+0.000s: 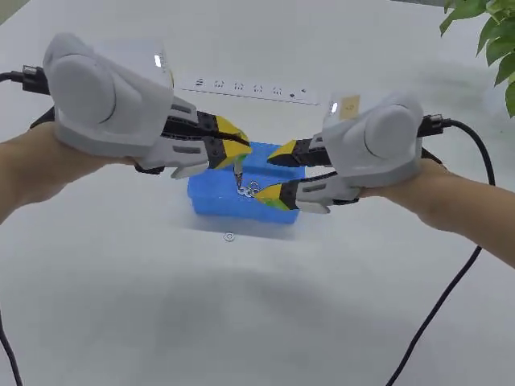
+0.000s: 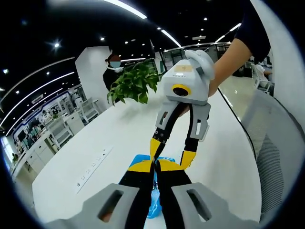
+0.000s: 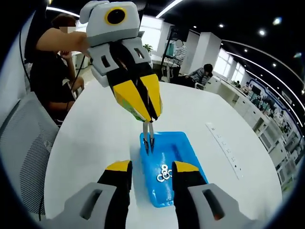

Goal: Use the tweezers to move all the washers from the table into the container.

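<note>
We see the left gripper (image 1: 244,149) with its jaws pressed together on the tweezers (image 3: 147,136). The tweezers hang straight down from the yellow jaw tips into the blue container (image 3: 183,145). In the right gripper view this gripper comes in from above, and the tweezers' points sit just over the container floor. We cannot tell whether they hold anything.

The right gripper (image 3: 152,168) faces the left one with its jaws spread, and nothing is between them. In the head view its upper jaw lies over the container's far edge and its lower jaw over the near right corner. The two grippers' jaw tips are near each other but apart, with the tweezers between them.

A small cluster of washers (image 3: 164,175) lies inside the container, between the spread right jaws in that gripper's own view. It is just beside the tweezers' points on the side towards the right gripper. One lone washer (image 1: 229,236) rests on the white worktop (image 1: 121,305), below both sets of jaws and just outside the container's near wall.

Beyond the jaws a white power strip (image 1: 249,87) lies on the worktop. A black cable (image 1: 463,265) trails from the right gripper.
</note>
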Tool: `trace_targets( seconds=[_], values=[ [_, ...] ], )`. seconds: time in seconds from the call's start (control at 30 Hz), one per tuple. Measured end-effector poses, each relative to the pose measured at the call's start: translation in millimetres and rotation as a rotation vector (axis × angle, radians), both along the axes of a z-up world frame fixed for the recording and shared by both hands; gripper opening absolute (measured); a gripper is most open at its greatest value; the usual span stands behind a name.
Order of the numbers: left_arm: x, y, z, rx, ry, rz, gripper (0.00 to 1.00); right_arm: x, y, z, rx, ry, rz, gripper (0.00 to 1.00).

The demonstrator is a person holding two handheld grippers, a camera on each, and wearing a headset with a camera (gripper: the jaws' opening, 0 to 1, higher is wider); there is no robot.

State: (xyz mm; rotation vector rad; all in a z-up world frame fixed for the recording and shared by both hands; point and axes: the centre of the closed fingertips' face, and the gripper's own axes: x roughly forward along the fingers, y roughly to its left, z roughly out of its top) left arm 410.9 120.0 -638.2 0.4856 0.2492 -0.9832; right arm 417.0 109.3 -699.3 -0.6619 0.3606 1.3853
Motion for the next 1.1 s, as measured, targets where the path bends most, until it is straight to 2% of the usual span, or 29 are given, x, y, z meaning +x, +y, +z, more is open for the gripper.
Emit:
trace_targets(
  seconds=[0.17,0.23,0.37,0.57,0.83,0.97,1.03,1.07,1.1],
  values=[
    [-11.3,3.8,1.9,0.011,-0.008,0.014,0.06,-8.0,-10.7,0.5,0.006,0.008,-0.022,0.39],
    [-14.6,4.9,6.5,-0.008,-0.013,0.025,0.06,-10.7,-14.5,0.3,0.014,0.017,-0.036,0.41],
    [-21.3,5.7,8.4,-0.012,-0.020,0.035,0.06,-17.9,-21.2,-1.1,0.019,0.026,-0.048,0.45],
    [-32.1,7.1,-2.8,-0.005,-0.015,0.048,0.06,-31.4,-29.3,-3.4,0.040,0.058,-0.056,0.55],
    [-45.9,5.4,-18.2,-0.020,-0.023,0.042,0.06,-46.3,-39.1,-10.6,0.051,0.088,-0.053,0.66],
    [-47.9,5.6,-26.0,-0.020,-0.017,0.033,0.06,-53.8,-44.1,-18.1,0.049,0.113,-0.053,0.71],
    [-45.8,6.9,-28.4,-0.048,-0.009,0.046,0.06,-55.0,-45.5,-21.0,0.043,0.118,-0.058,0.76],
    [-44.9,8.0,-30.8,-0.060,0.005,0.054,0.06,-55.3,-46.3,-22.2,0.041,0.118,-0.061,0.77],
    [-44.5,8.1,-32.3,-0.055,0.003,0.052,0.06,-55.7,-47.0,-23.4,0.040,0.122,-0.064,0.79]
  ],
)
